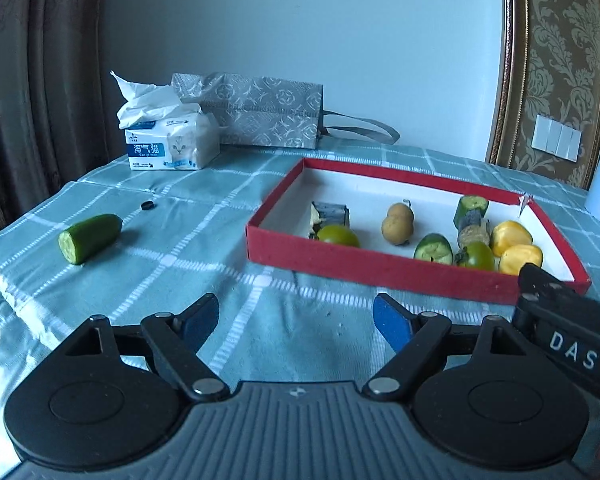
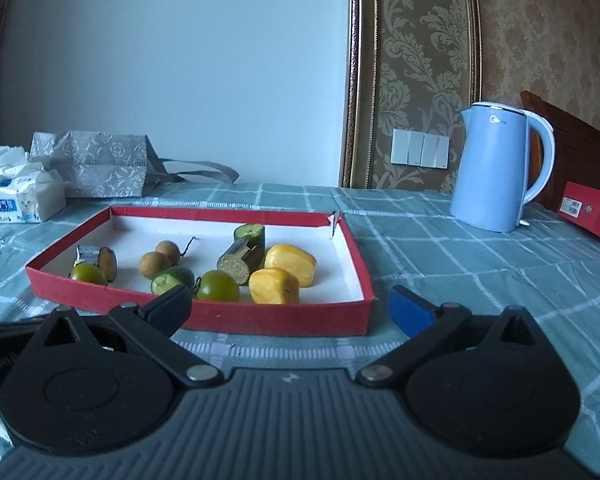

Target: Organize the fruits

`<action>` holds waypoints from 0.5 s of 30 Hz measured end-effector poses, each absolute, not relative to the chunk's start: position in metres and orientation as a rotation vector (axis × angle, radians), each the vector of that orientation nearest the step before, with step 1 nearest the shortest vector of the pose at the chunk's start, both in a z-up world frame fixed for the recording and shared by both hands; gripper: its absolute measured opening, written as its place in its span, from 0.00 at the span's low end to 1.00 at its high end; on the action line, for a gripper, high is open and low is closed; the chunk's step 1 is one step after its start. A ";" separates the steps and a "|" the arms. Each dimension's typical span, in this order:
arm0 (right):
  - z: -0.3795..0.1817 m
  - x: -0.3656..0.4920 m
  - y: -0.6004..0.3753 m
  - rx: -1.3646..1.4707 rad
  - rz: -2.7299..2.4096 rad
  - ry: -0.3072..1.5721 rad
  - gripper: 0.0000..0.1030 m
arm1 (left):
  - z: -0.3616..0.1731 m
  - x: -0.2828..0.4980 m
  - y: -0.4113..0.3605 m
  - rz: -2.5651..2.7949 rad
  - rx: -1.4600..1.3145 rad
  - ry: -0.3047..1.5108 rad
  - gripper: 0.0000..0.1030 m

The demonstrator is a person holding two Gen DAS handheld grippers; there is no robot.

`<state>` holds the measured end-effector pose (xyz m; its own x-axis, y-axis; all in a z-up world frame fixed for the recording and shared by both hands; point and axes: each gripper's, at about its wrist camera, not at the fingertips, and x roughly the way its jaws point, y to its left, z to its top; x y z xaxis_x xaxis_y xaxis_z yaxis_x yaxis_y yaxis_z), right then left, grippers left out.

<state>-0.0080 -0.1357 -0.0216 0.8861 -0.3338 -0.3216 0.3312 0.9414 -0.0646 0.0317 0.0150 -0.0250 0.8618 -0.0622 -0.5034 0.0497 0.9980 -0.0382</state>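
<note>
A shallow red box with a white floor lies on the checked cloth. It holds two yellow fruit pieces, green tomatoes, two brown longans, cucumber chunks and dark cut stalk pieces. One cucumber half lies alone on the cloth, left of the box. My left gripper is open and empty, above the cloth just before the box's near left corner. My right gripper is wide open and empty at the box's near wall. One of its black fingers shows in the left wrist view.
At the back left stand a tissue pack and a grey patterned bag. A small black cap lies near the cucumber half. A blue kettle and a red carton stand to the right, with the wall behind the table.
</note>
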 end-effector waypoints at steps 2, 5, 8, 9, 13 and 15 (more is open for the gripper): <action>-0.023 -0.007 -0.135 -0.015 -0.354 0.338 1.00 | -0.027 0.032 0.016 -0.071 -0.032 0.527 0.82; -0.023 -0.007 -0.138 0.003 -0.357 0.332 1.00 | -0.025 0.034 0.018 -0.088 -0.061 0.535 0.82; -0.023 -0.008 -0.141 0.019 -0.350 0.327 1.00 | -0.025 0.035 0.018 -0.100 -0.061 0.547 0.82; -0.024 -0.008 -0.141 0.019 -0.348 0.326 1.00 | -0.025 0.035 0.017 -0.103 -0.058 0.555 0.82; -0.023 -0.008 -0.142 0.022 -0.336 0.323 1.00 | -0.028 0.038 0.018 -0.100 -0.063 0.576 0.82; -0.023 -0.009 -0.142 0.026 -0.323 0.322 1.00 | -0.029 0.038 0.018 -0.105 -0.056 0.581 0.82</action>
<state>-0.0085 -0.1421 -0.0231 0.8980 -0.3074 -0.3147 0.3155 0.9486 -0.0263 0.0383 0.0175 -0.0286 0.8307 -0.1149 -0.5448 0.0835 0.9931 -0.0821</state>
